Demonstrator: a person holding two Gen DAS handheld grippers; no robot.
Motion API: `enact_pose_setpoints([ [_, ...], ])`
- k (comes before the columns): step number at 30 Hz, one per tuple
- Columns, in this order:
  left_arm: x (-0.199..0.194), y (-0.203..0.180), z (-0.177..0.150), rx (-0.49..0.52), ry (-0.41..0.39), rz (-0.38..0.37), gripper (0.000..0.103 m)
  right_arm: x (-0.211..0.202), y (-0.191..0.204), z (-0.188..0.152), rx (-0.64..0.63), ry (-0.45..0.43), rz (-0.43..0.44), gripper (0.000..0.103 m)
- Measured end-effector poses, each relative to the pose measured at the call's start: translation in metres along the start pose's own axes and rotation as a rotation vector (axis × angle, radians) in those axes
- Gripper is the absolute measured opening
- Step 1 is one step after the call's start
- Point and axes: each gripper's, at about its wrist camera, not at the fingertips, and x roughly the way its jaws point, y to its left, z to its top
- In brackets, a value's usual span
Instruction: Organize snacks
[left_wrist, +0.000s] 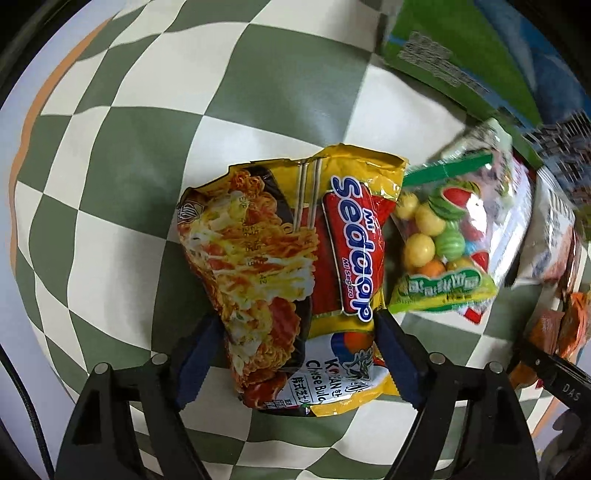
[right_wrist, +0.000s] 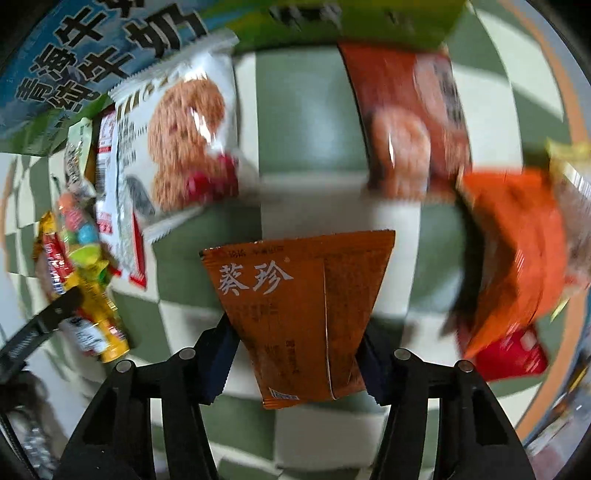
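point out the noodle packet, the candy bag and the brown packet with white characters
noodle packet (left_wrist: 295, 258), left wrist view, its middle
candy bag (left_wrist: 443, 236), left wrist view, clear window
brown packet (right_wrist: 303, 314), right wrist view, centre seam

A desk (left_wrist: 110, 155) covered in a green-and-cream checked cloth carried the snacks. A yellow instant-noodle packet (left_wrist: 295, 258) lay flat on it, just beside a clear bag of coloured round candies (left_wrist: 443, 236). Elsewhere lay a white biscuit packet (right_wrist: 181, 147), a dark red snack packet (right_wrist: 410, 122) and a bright orange crinkled bag (right_wrist: 517, 251).
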Motion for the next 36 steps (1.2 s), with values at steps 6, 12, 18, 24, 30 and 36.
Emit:
enact_pose_setpoints([
  [6,0.000,-0.002,-0.005,0.049,0.009,0.014,0.081,0.014,-0.017,-0.033,0.029,0.082,0.083,0.060],
  [12,0.020,-0.001,-0.009,0.047,0.056,0.000,0.092,0.017,-0.018,-0.044,-0.020,0.069,0.039,0.080],
  [18,0.034,-0.001,-0.008,0.012,0.059,-0.008,0.093,0.021,-0.001,-0.058,-0.029,0.055,0.020,0.080],
  [24,0.023,-0.026,-0.014,0.032,0.013,0.019,0.083,0.001,0.023,-0.068,0.019,0.017,0.026,0.080],
  [30,0.011,-0.060,-0.035,0.162,-0.006,0.085,0.081,0.008,0.021,-0.069,0.017,0.024,-0.007,0.080],
  [36,0.013,-0.093,-0.048,0.252,-0.012,0.129,0.081,0.012,0.024,-0.080,-0.025,-0.003,-0.081,0.064],
])
